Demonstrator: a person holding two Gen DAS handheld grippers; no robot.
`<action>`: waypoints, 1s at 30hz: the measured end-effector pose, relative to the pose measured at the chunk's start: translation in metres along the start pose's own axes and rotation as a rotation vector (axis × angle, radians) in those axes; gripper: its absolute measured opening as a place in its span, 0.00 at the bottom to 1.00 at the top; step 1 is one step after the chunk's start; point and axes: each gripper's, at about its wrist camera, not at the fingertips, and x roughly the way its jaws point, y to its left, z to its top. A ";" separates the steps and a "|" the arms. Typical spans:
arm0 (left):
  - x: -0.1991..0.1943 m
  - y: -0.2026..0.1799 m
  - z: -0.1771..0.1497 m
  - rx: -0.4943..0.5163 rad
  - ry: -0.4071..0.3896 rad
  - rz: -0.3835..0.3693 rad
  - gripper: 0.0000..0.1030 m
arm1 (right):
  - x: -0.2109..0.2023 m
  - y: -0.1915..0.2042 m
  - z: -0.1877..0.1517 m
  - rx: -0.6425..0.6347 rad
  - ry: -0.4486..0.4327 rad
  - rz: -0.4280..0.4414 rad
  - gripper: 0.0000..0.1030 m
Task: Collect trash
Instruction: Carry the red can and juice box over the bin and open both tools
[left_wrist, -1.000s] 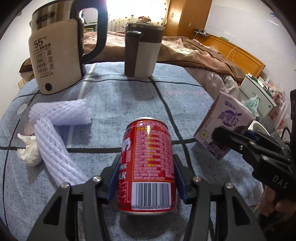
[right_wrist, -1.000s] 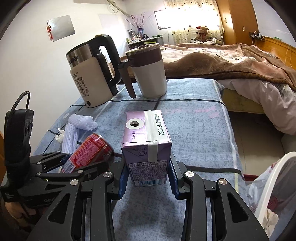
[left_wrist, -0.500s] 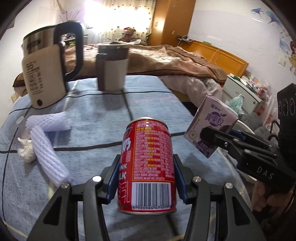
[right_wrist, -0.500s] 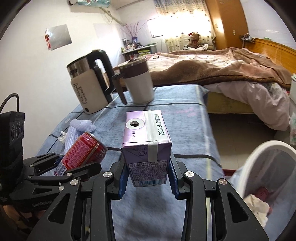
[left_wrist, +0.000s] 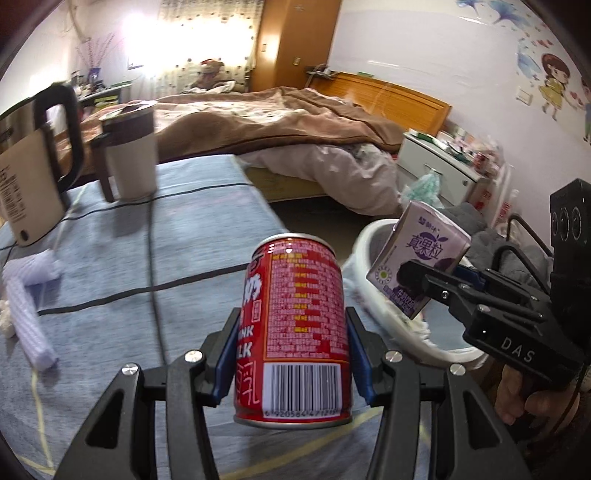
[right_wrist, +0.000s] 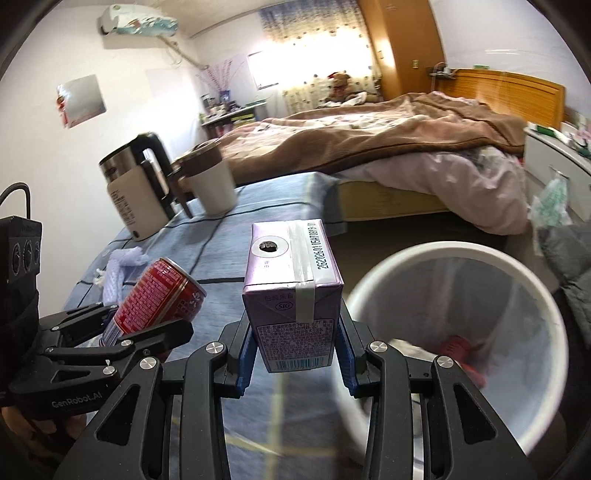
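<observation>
Can: the red can (left_wrist: 295, 328) is in the lower middle of the left wrist view. It stands up straight, with its barcode at the bottom. In the right wrist view it shows at lower left, tipped over a bit.
Left gripper: the left gripper (left_wrist: 291, 363) is squeezed on the red can. One blue pad presses each side of it.
Carton: the purple drink carton (right_wrist: 293, 291) is in the middle of the right wrist view. Its top has a small round straw hole. In the left wrist view it is at middle right, tilted.
Right gripper: the right gripper (right_wrist: 294, 354) is squeezed on the purple drink carton. Its blue pads touch both sides near the bottom of the box.
Bin: the white trash bin (right_wrist: 532, 295) fills the lower right of the right wrist view, just beside the carton. It has a clear bag inside and something red down at the bottom. In the left wrist view its rim shows at middle right, behind the carton.
Table: the blue tablecloth (left_wrist: 122, 266) with dark lines covers the left half of the left wrist view.
Still on the table: white foam net sleeves (left_wrist: 27, 295) and a crumpled tissue (left_wrist: 5, 319) lie at the far left edge.
Other things: a kettle (left_wrist: 33, 162) and a brown and cream mug (left_wrist: 127, 153) stand at upper left.
Hand: a person's hand (left_wrist: 532, 402) holds the right gripper's handle at lower right of the left wrist view.
Room: a bed (right_wrist: 369, 136) with a brown blanket is across the top of the right wrist view.
</observation>
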 end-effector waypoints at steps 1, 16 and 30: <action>0.002 -0.006 0.000 0.006 0.001 -0.007 0.53 | -0.005 -0.006 -0.001 0.003 -0.003 -0.016 0.37; 0.039 -0.101 0.013 0.139 0.036 -0.081 0.53 | -0.047 -0.088 -0.015 0.085 -0.024 -0.167 0.37; 0.071 -0.137 0.014 0.151 0.091 -0.131 0.53 | -0.033 -0.136 -0.022 0.101 0.059 -0.283 0.38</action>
